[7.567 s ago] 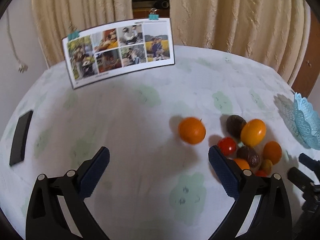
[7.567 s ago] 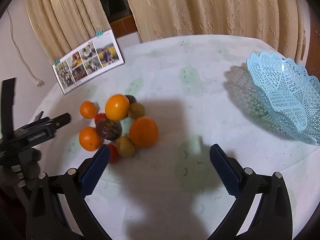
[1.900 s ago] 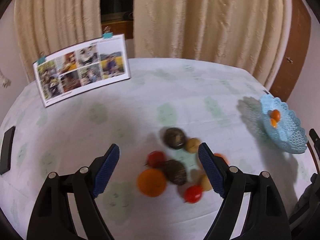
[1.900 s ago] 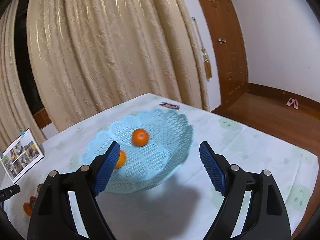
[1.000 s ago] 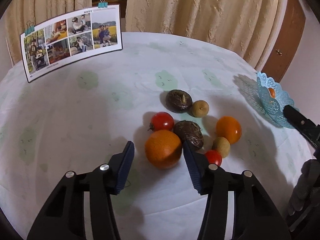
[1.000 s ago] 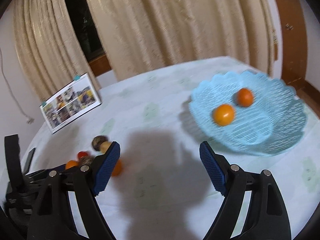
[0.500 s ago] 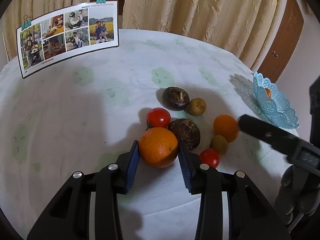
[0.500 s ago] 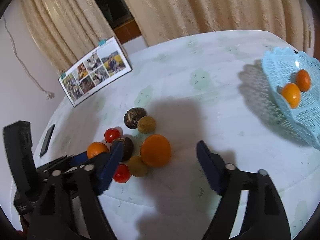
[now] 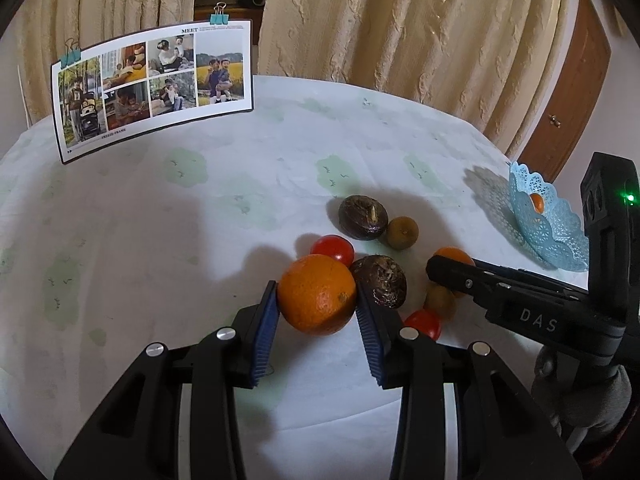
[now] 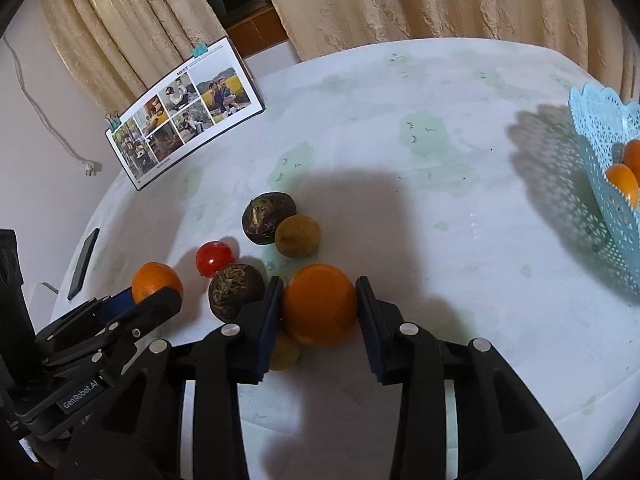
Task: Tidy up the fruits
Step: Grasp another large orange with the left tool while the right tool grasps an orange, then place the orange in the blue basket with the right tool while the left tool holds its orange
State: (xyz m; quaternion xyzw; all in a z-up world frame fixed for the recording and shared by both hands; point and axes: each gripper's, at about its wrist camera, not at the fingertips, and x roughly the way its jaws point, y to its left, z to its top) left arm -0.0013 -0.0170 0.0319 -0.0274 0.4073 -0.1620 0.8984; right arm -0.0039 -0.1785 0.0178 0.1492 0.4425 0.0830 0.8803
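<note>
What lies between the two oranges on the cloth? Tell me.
In the right wrist view, a dark brown fruit sits between the orange and the other orange.

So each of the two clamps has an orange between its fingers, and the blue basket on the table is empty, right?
Not quite. Each gripper, left and right, does have an orange between its fingers, but the blue basket is not empty: the right wrist view shows two small oranges inside it.

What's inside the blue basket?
Two orange fruits sit inside the blue basket. The right wrist view cuts the basket off at the picture's edge and its lacy wall covers the bottom, so anything else in there cannot be seen.
</note>
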